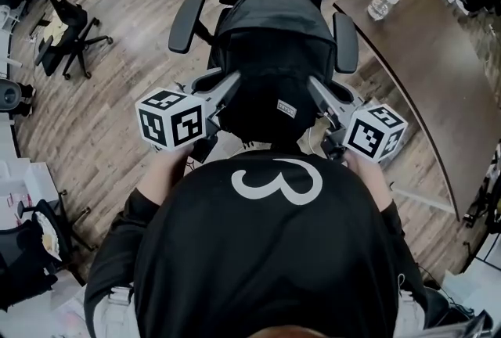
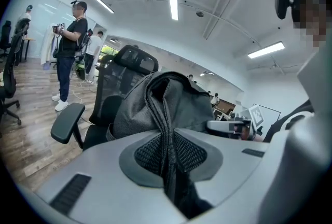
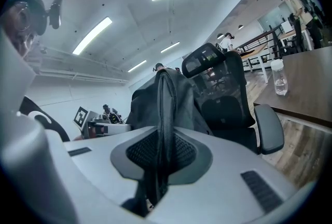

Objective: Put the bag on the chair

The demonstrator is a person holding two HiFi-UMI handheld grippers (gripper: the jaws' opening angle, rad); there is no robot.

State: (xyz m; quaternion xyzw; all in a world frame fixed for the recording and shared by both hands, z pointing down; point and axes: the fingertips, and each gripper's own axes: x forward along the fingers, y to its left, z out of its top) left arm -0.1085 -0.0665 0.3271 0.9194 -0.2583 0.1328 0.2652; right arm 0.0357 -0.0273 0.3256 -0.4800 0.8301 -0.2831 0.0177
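L gripper (image 2: 167,141) pinches bag (image 2: 182,105); R gripper view: bottle (image 3: 279,78).

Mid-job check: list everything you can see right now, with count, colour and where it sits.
bag: 1, black-grey, over the chair's seat, between its armrests
chair: 1, black, straight ahead, beneath and behind the bag
second chair: 1, black, far left on the floor
table: 1, dark brown, right side
bottle: 1, clear, standing on the table
standing person: 1 nearby, dark top, white shoes, beyond the chair; others are small in the distance
floor: wood planks, brown
left gripper: 1, grey, shut on the bag's left side
right gripper: 1, grey, shut on the bag's right side
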